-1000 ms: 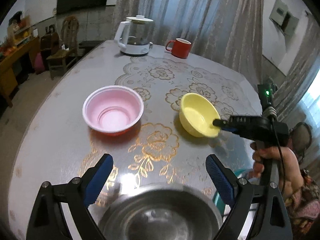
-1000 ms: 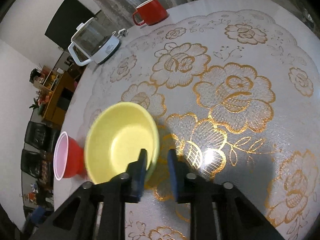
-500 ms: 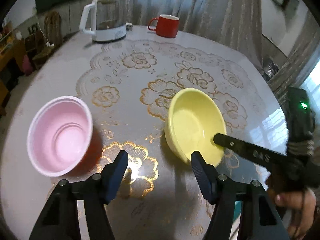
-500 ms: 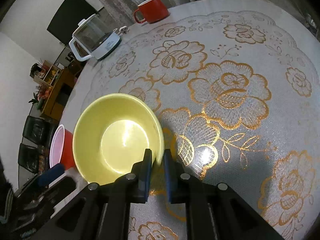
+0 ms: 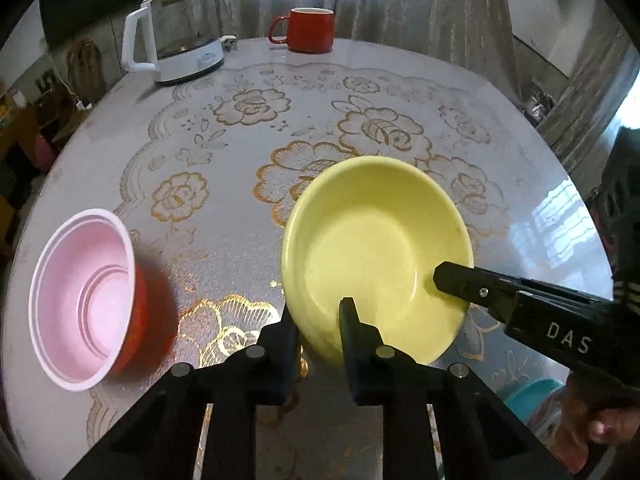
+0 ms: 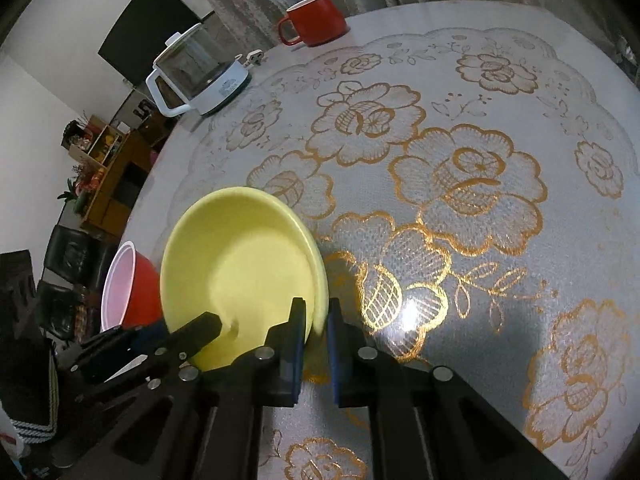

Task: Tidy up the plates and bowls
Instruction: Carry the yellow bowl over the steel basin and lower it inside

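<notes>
A yellow bowl (image 5: pixel 372 248) is tilted above the table, held at its rim by both grippers. My left gripper (image 5: pixel 318 320) is shut on its near left rim, one finger inside and one outside. My right gripper (image 6: pixel 314 320) is shut on the bowl's (image 6: pixel 240 264) right rim; it shows in the left wrist view as a black arm (image 5: pixel 520 304) from the right. A red bowl with a pink inside (image 5: pixel 84 296) stands on the table to the left, also seen in the right wrist view (image 6: pixel 128 284).
A round table with a gold flower cloth (image 5: pixel 360 128). A glass kettle on a white base (image 5: pixel 180 36) and a red mug (image 5: pixel 308 30) stand at the far edge. A teal object (image 5: pixel 528 396) lies past the table's near right edge.
My left gripper moved forward and right from a steel bowl and the pink bowl to the yellow bowl and closed on its rim. The right gripper kept its hold on the bowl.
</notes>
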